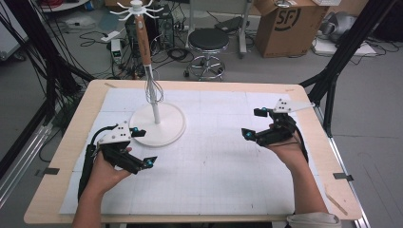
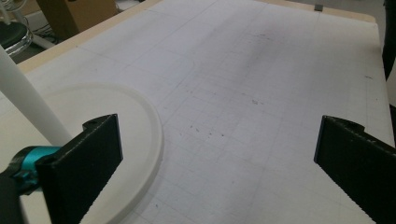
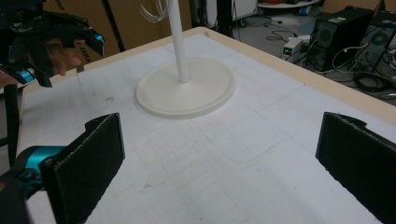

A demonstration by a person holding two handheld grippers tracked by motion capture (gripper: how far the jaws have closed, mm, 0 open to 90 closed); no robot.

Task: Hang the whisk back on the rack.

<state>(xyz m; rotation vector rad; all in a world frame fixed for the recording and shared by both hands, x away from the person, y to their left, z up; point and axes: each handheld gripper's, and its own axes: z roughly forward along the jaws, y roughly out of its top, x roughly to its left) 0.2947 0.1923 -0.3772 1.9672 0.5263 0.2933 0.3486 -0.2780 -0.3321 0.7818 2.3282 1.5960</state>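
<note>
A white stand (image 1: 157,124) with a round base and a tall pole rises from the white mat; a wire whisk (image 1: 153,90) hangs along the pole. My left gripper (image 1: 143,147) is open beside the base's near-left edge, with nothing between its fingers. In the left gripper view the base (image 2: 140,121) lies just past the left jaw of the open left gripper (image 2: 219,154). My right gripper (image 1: 253,123) is open over the mat's right side and holds nothing. The right gripper view shows that open gripper (image 3: 219,154) facing the base (image 3: 187,86) and pole (image 3: 178,42), with the left gripper (image 3: 51,35) beyond.
The wooden table (image 1: 71,142) carries a white grid mat (image 1: 214,166). Behind it stand a black stool (image 1: 208,42), a cardboard box (image 1: 290,23) and cables on the floor. Black frame legs (image 1: 332,71) flank the table's far corners.
</note>
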